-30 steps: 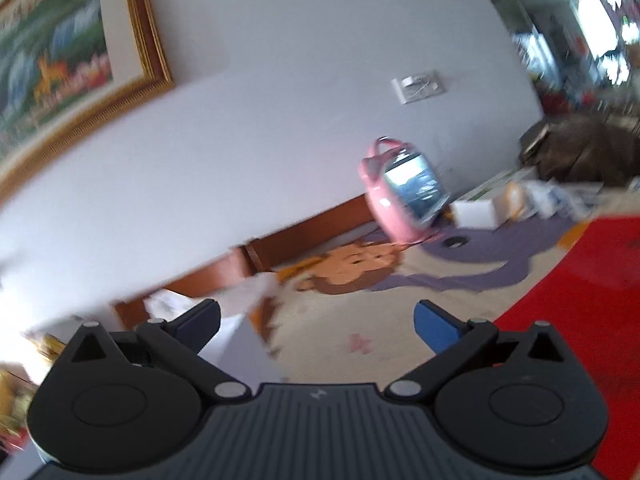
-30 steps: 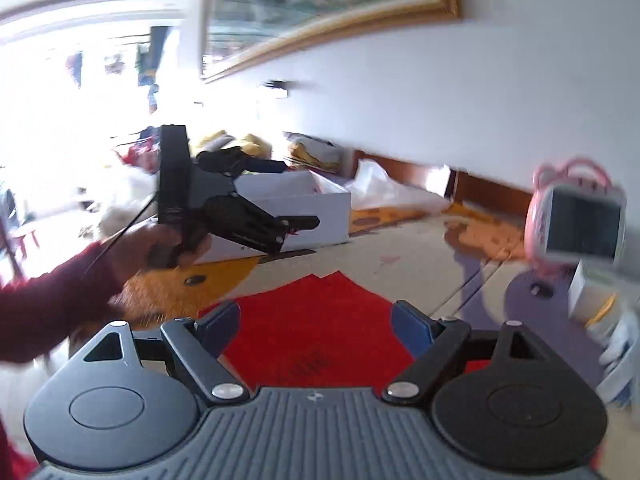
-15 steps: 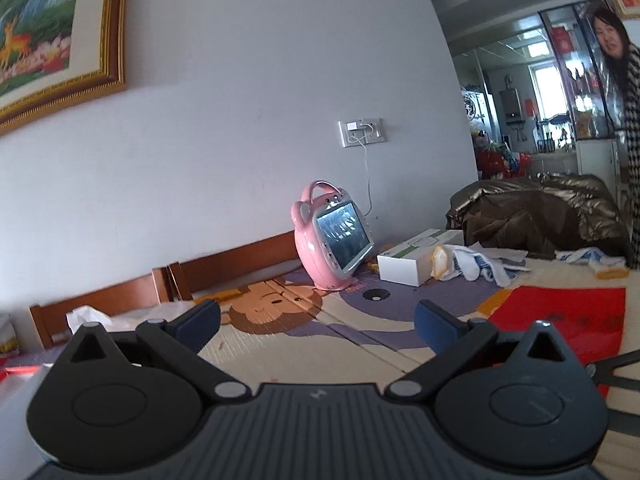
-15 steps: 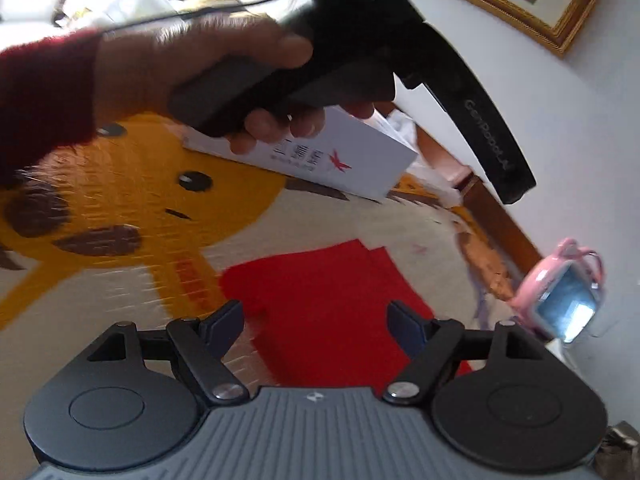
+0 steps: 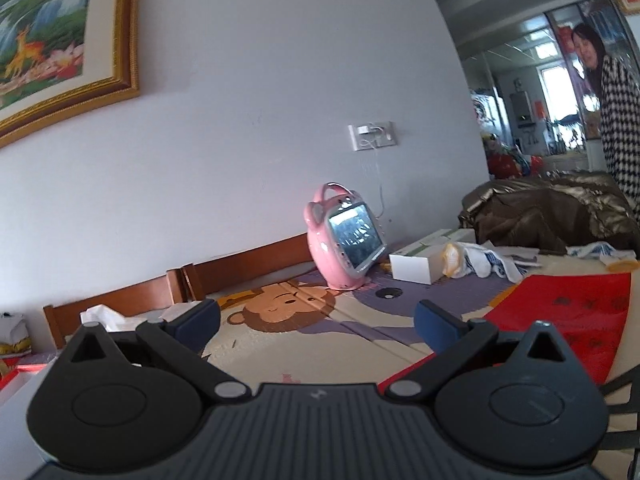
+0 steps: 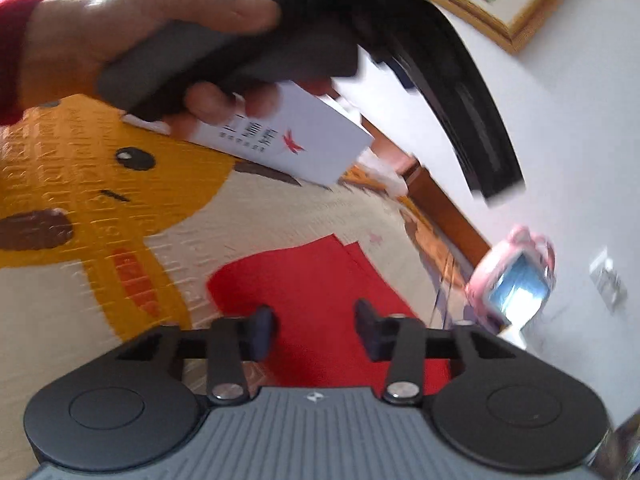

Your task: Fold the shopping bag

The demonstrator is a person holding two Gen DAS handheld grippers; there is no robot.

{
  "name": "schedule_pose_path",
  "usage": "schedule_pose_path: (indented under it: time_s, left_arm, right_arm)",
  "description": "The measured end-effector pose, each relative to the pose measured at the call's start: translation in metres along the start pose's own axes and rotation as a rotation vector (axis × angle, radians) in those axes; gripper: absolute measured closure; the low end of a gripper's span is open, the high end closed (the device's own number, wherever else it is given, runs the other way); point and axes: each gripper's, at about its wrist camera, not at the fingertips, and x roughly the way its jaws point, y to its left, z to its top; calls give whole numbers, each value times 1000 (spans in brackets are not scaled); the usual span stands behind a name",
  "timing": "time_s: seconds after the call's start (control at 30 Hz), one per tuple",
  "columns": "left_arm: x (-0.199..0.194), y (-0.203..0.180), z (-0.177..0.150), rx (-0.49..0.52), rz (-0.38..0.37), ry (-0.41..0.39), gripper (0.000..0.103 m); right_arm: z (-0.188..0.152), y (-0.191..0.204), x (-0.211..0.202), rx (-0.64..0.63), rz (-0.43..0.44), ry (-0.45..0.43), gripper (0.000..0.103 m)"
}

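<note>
Covering most of both frames, the cartoon mat [image 6: 100,208] carries the red bag [image 6: 320,280], lying flat: lower centre in the right wrist view, right edge in the left wrist view [image 5: 560,312]. White box [image 6: 288,140] sits upper centre, behind a hand [image 6: 120,40] gripping the left gripper's handle. Pink toy [image 5: 344,236] stands at the wall. Left gripper [image 5: 316,320]: jaws wide apart, nothing between. Right gripper [image 6: 316,320]: jaws closing, narrow gap above the bag; contact unclear.
</note>
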Motion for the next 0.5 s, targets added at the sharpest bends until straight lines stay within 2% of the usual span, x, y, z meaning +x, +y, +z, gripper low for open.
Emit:
schedule_pose_path:
  time_s: [0.17,0.3,0.37,0.4,0.5]
  left_arm:
    - [3,4,0,-20,23,2,1]
    - [5,5,-1,-27,36,9,1]
    - [6,5,-1,-25,45,10,1]
    - [7,5,-2,-25,44,12,1]
    - [10,3,-3,-18,43,26,1]
  right_arm:
    - [-1,-22,-6,127,-63,-68,90]
    - [-1,-32,-13,168,-113,-109,91]
    - [-4,-32,-16,166,-195,-145,90]
    - [-6,-33,-14,146,-239,-141,90]
    - [-10,-37,13,133,-170,-3,90]
